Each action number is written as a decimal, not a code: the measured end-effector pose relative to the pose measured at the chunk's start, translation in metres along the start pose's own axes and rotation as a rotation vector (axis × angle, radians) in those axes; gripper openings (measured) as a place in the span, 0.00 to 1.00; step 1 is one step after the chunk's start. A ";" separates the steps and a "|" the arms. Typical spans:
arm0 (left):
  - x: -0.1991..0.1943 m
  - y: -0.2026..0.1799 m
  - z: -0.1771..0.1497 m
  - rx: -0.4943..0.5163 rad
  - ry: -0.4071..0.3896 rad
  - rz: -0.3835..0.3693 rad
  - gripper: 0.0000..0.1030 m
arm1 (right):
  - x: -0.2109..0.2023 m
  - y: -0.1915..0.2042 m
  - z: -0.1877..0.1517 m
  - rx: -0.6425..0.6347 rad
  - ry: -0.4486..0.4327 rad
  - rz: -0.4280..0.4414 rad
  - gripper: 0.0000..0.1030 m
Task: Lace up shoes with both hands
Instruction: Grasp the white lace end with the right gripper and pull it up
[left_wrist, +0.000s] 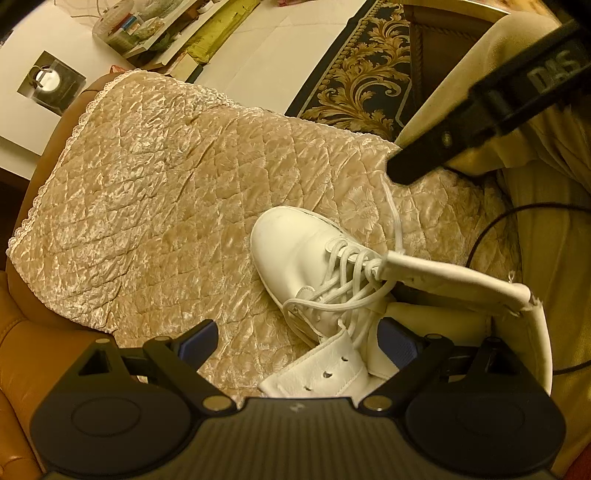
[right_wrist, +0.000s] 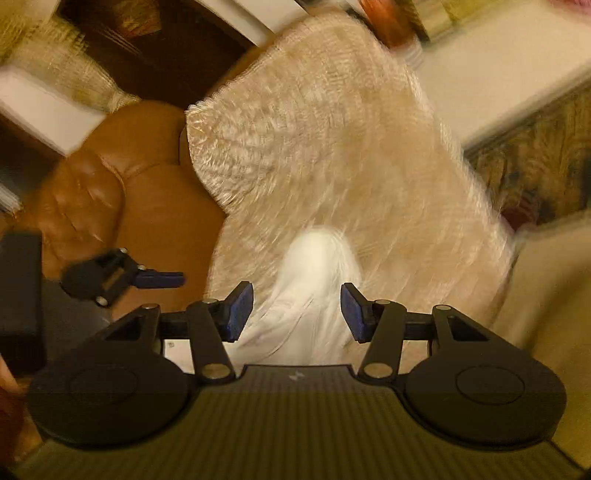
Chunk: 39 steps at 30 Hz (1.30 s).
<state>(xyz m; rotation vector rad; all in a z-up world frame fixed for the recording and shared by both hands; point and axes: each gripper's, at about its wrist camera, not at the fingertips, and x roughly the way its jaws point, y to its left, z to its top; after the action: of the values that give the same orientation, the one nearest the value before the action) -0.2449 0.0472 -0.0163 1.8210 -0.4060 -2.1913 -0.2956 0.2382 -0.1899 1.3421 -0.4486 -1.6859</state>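
A white shoe (left_wrist: 295, 254) was recorded lying on a quilted cover (left_wrist: 147, 184) spread over a tan leather seat (left_wrist: 22, 350), toe pointing to the far left. The lace (left_wrist: 340, 273) was seen crossed through the lower eyelets only; the eyelets in the near flap (left_wrist: 325, 369) stood empty. The tongue (left_wrist: 454, 280) was pulled out to the right, and one free lace end ran up toward a dark gripper tip (left_wrist: 410, 166) at the far right. Whether that tip actually held the lace end could not be told.

The left gripper (left_wrist: 295, 343) was noted with its jaws spread wide, straddling the near flap and gripping nothing. The right gripper (right_wrist: 297, 314) was likewise seen with a clear gap between its pads, nothing visibly pinched; the shoe lay blurred beyond it, the view being smeared.

Handling, as judged: the shoe is light and likely to slide or tip on the slick, soft cover, so bracing it is advisable. The lace is thin, limp and easily dropped; it is best pinched close to its stiff tip, so that the end can be steered into an eyelet. The flap leather is pliable and would fold if pressed.
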 end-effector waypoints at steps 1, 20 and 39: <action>-0.001 0.000 -0.001 -0.004 -0.003 0.001 0.93 | 0.004 -0.008 -0.002 0.071 0.019 0.011 0.58; -0.017 0.011 -0.017 -0.108 -0.048 -0.020 0.93 | 0.046 -0.014 -0.015 0.274 0.141 0.202 0.10; -0.024 0.019 -0.028 -0.188 -0.069 -0.056 0.94 | -0.059 -0.022 0.067 0.108 -0.327 0.021 0.05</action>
<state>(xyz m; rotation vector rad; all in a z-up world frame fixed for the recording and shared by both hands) -0.2129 0.0374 0.0079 1.6800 -0.1571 -2.2503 -0.3652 0.2812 -0.1492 1.1334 -0.7484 -1.8935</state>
